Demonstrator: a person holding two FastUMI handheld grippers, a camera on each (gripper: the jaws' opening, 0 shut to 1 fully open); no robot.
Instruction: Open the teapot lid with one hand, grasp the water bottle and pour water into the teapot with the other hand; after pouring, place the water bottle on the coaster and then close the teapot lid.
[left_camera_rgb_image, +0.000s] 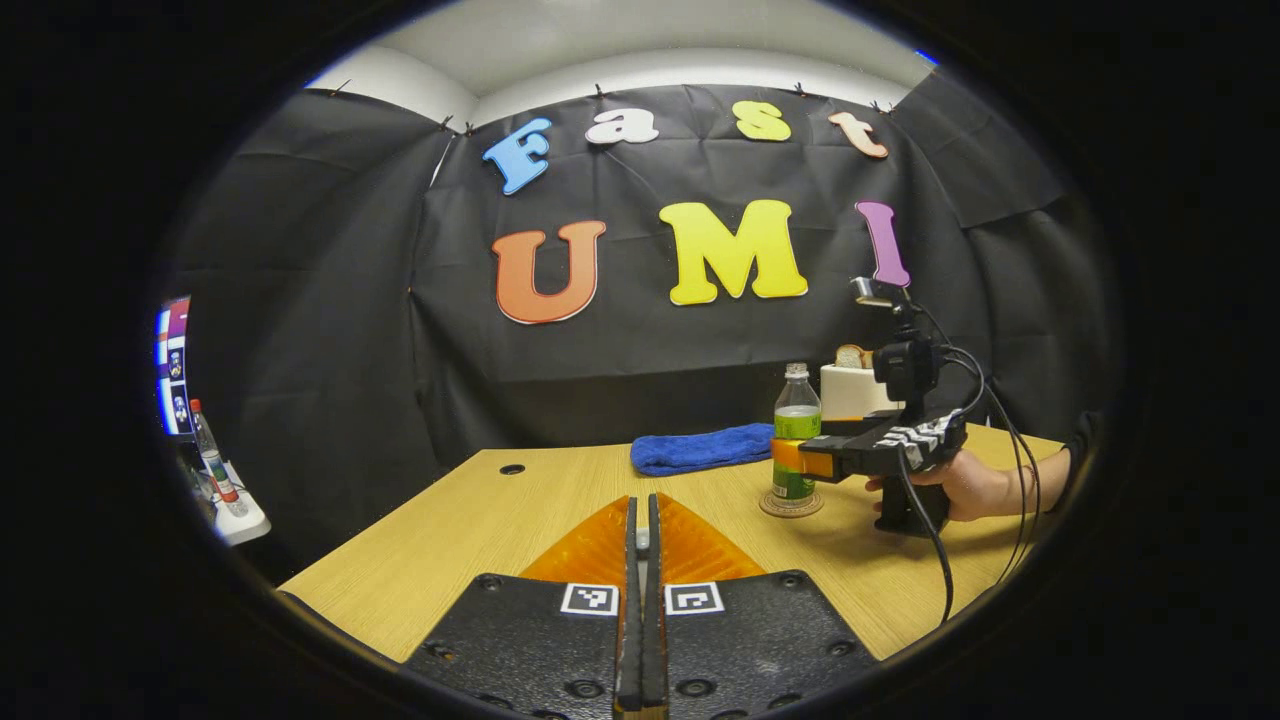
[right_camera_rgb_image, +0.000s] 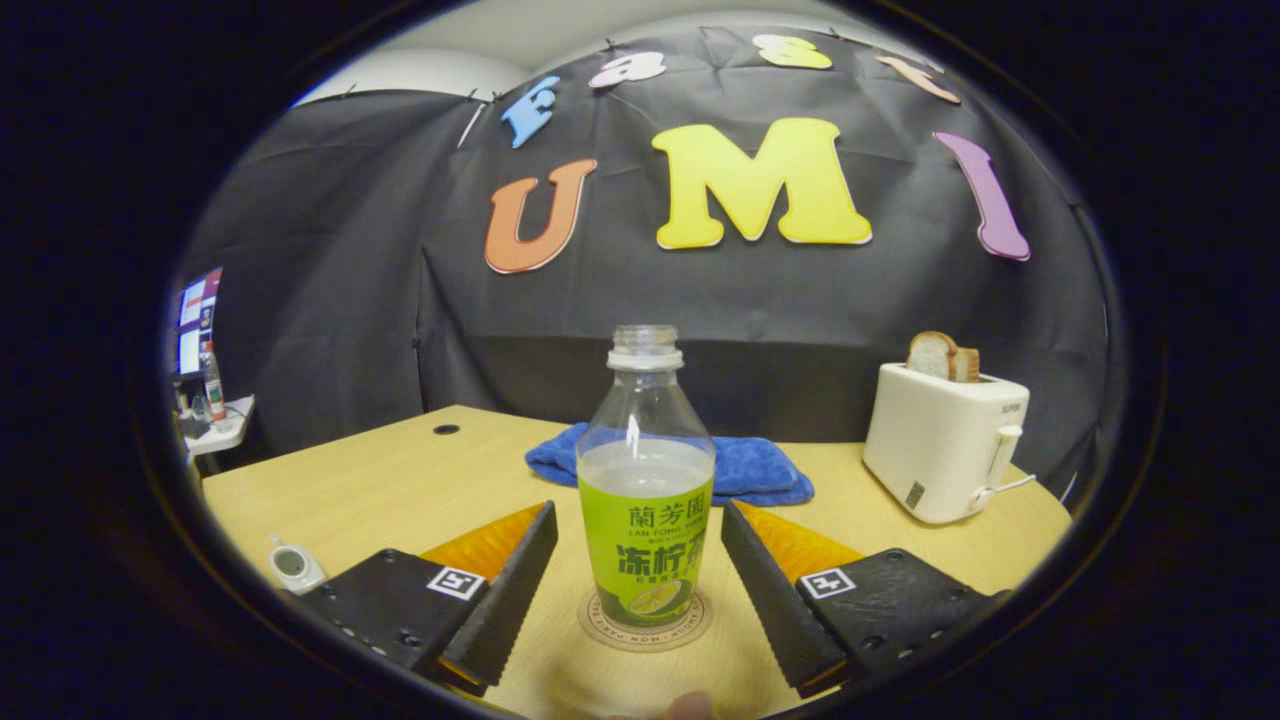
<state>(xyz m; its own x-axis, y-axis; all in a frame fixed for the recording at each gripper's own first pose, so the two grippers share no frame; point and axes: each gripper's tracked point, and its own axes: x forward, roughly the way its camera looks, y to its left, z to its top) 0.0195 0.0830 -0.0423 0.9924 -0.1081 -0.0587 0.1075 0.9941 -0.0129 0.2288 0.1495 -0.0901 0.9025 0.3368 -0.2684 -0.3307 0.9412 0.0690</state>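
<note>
Black cloth is hung behind a pale wooden table (right_camera_rgb_image: 400, 480), on which a rumpled blue towel (right_camera_rgb_image: 745, 465), a cream toaster (right_camera_rgb_image: 945, 440) with sliced bread (right_camera_rgb_image: 940, 355) in its slot, and a small white gadget (right_camera_rgb_image: 290, 565) near the table's near edge are seen. An uncapped clear plastic water bottle with a green label (right_camera_rgb_image: 645, 500), partly filled, is stood upright on a round cork coaster (right_camera_rgb_image: 690, 625). The right gripper (right_camera_rgb_image: 640, 580) is held with its jaws spread wide, one finger on each side of the bottle, and neither finger is seen to touch it. In the left gripper view, that gripper (left_camera_rgb_image: 800, 458) and the hand holding it (left_camera_rgb_image: 965, 485) are seen level with the bottle's label. The left gripper (left_camera_rgb_image: 640, 590) is held low over the table with its jaws pressed together and nothing between them. With the bottle seated on the coaster, the placing step is judged to be finishing, though an approach for the first grasp cannot be ruled out. If the pouring is done, the right gripper would need to be drawn straight back, and the lid would then have to be set back on the teapot. No teapot or lid can be made out, so its state cannot be judged. A shelf with a bottle (left_camera_rgb_image: 212, 460) and a lit screen at the far left is too distorted to be read.
</note>
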